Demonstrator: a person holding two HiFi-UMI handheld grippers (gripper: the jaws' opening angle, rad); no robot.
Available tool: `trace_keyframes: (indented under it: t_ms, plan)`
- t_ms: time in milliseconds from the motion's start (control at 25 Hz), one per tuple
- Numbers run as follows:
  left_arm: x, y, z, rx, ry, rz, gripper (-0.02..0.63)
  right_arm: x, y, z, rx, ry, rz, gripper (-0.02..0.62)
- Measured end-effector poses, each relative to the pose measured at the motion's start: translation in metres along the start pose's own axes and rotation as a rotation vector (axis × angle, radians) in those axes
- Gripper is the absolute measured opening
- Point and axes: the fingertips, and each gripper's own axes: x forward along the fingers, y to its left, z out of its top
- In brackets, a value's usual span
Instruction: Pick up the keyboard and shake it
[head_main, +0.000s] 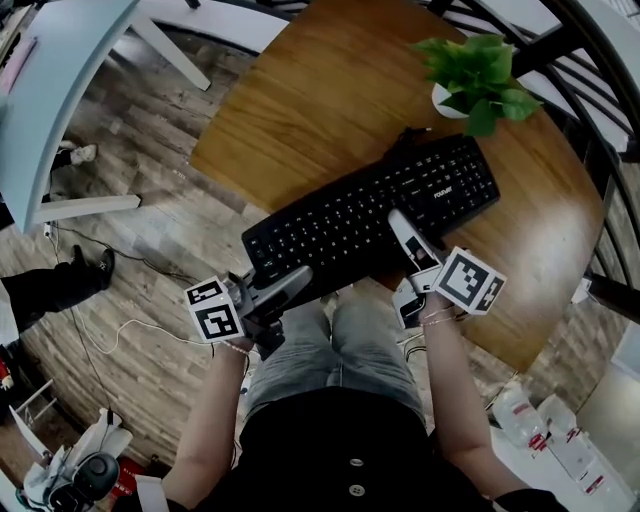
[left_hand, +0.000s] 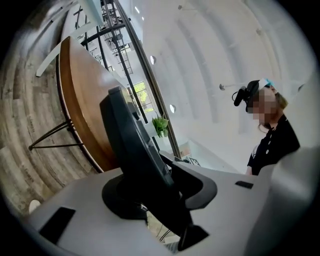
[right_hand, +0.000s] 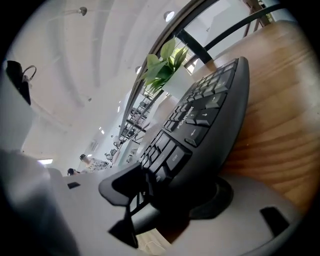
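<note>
A black keyboard (head_main: 370, 210) lies slantwise on the round wooden table (head_main: 320, 90), its near left corner past the table's edge. My left gripper (head_main: 295, 280) is shut on that corner; in the left gripper view both jaws clamp the keyboard (left_hand: 125, 135) edge-on, with the left gripper (left_hand: 155, 195) around it. My right gripper (head_main: 402, 228) reaches over the near edge right of the middle. In the right gripper view the keyboard (right_hand: 210, 115) sits between the jaws of the right gripper (right_hand: 165, 192), which stand wide, the upper one just off the keys.
A potted green plant (head_main: 475, 70) stands on the table just behind the keyboard's far right end. A dark railing (head_main: 590, 80) curves along the right. A white table (head_main: 60, 90) stands at the upper left. Cables (head_main: 120, 330) trail over the wood floor.
</note>
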Motion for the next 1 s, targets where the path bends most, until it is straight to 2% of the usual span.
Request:
trace_keyframes:
  t_ms: [560, 1000]
  plan:
    - [0.016, 0.018, -0.006, -0.077, -0.029, 0.017, 0.155, 0.006, -0.025, 0.005, 0.034, 0.081, -0.1, 0.276]
    - [0.017, 0.018, -0.004, -0.109, -0.013, 0.046, 0.155, -0.001, -0.03, -0.001, 0.104, 0.13, -0.11, 0.278]
